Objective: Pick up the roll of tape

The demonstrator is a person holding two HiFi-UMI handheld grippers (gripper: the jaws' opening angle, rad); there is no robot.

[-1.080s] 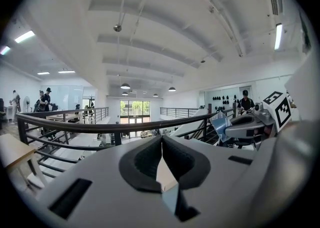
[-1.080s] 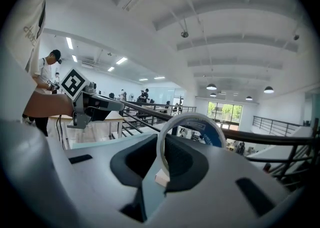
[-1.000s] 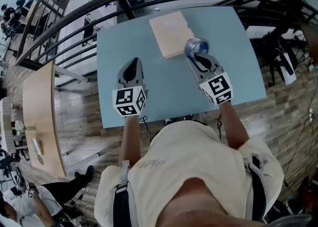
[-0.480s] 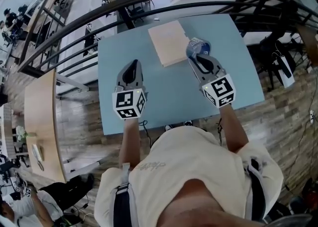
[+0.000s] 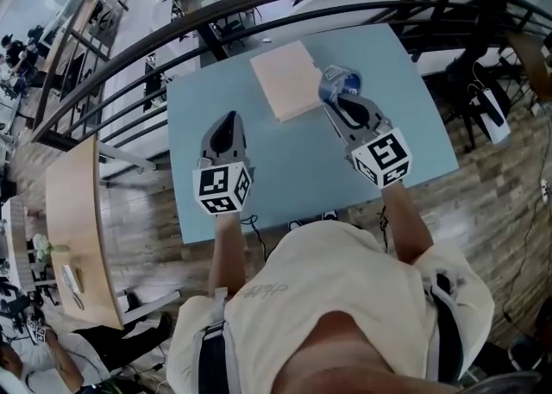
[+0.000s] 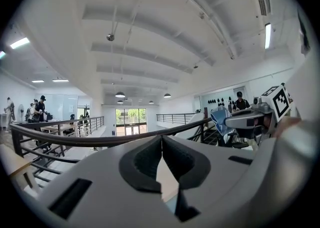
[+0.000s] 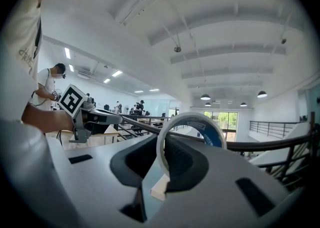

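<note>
Blue-lined roll of tape (image 7: 214, 136) stands upright, pinched in the right gripper (image 7: 166, 144).

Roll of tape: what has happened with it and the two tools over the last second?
The right tool stays shut on the roll of tape and has lifted it a little, toward the camera. The left tool, jaws together and empty, rose slightly too. The tan board and the blue table lie as before.
</note>
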